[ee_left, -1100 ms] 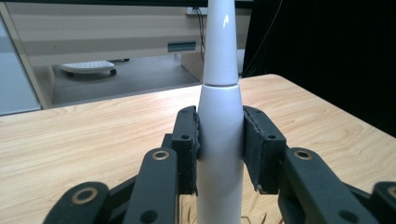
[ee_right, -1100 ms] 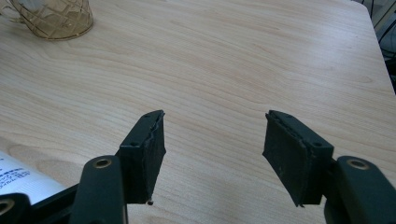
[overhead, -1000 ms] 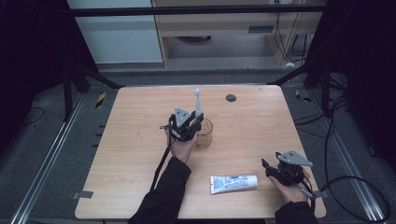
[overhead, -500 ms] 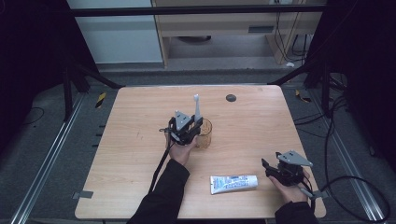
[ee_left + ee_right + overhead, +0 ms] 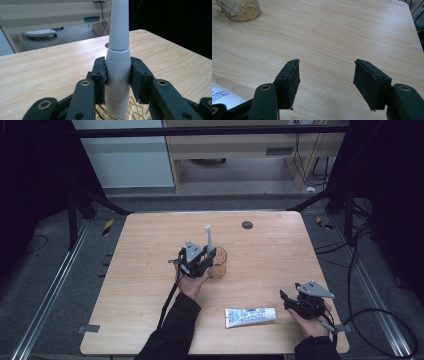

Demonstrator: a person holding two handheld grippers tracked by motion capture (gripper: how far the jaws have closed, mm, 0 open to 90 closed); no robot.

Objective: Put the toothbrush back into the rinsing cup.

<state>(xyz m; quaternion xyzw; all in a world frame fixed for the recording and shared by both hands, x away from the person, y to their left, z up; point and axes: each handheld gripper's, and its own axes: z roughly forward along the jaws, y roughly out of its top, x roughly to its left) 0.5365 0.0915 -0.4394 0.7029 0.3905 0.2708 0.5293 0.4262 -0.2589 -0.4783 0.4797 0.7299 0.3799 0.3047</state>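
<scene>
Left gripper (image 5: 117, 77) of mine clamps the white tapered plastic toothbrush handle (image 5: 118, 75) upright in the gold wire cup (image 5: 218, 263) mid-bench so it stands steady, while my right gripper (image 5: 327, 83) waits open, empty, near the bench's front right corner.

The place looked like a lab or test room set up for recording. A bare wooden table (image 5: 150, 320) stood on a grey carpeted floor (image 5: 45, 290), fenced by a black metal frame (image 5: 210, 130) with dark curtains at both sides. Loose cables (image 5: 380, 320) trailed across the floor on the right, yellow-and-black tape (image 5: 107, 227) marked it, and a pale cabinet (image 5: 125, 165) and a wooden desk (image 5: 240, 145) stood behind.
</scene>
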